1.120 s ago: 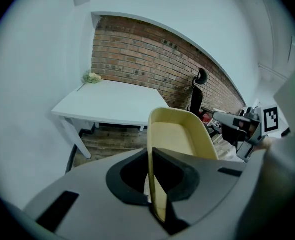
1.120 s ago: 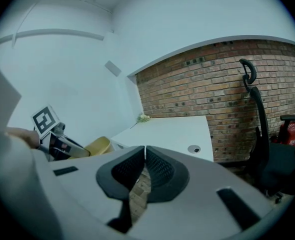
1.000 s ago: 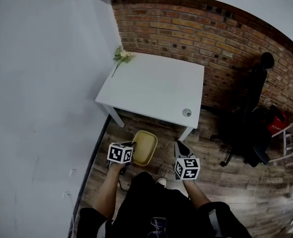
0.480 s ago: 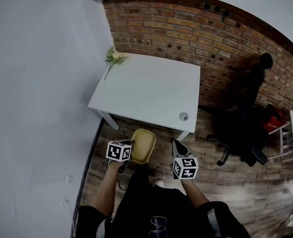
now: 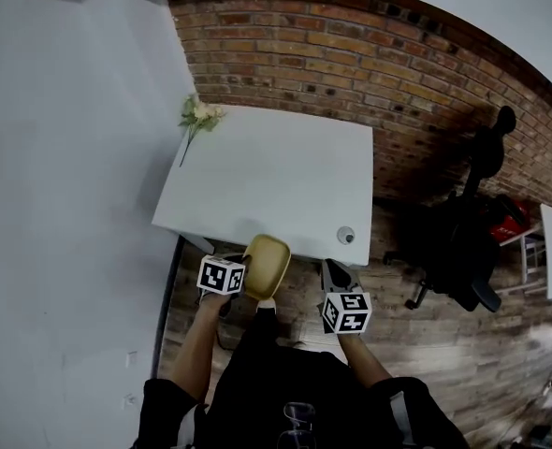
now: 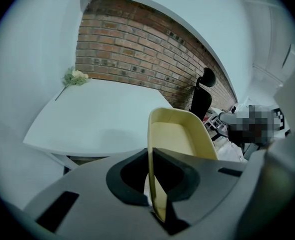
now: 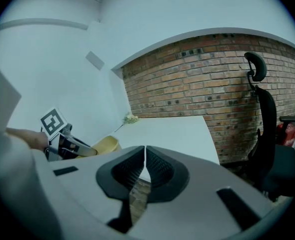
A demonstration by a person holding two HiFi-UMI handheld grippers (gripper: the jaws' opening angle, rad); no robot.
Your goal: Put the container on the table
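A shallow yellow container [image 5: 266, 266] hangs at the near edge of the white table [image 5: 276, 181], its far end just over that edge. My left gripper [image 5: 239, 276] is shut on the container's rim; in the left gripper view the container [image 6: 175, 144] runs out from between the jaws, with the table [image 6: 102, 116] ahead and below. In the right gripper view the container [image 7: 105, 144] shows at the left beside the left gripper [image 7: 70, 145]. My right gripper [image 5: 332, 274] is shut with nothing in it, to the container's right, in front of the table's near right corner.
A sprig of pale flowers [image 5: 196, 115] lies at the table's far left corner. A small round fitting [image 5: 347, 236] sits near the table's front right corner. A brick wall [image 5: 351, 59] runs behind. A black office chair [image 5: 468, 251] stands to the right on the wooden floor.
Both grippers and the container have come forward toward the table. The container's far end, earlier over the floor short of the table, now overlaps its near edge.
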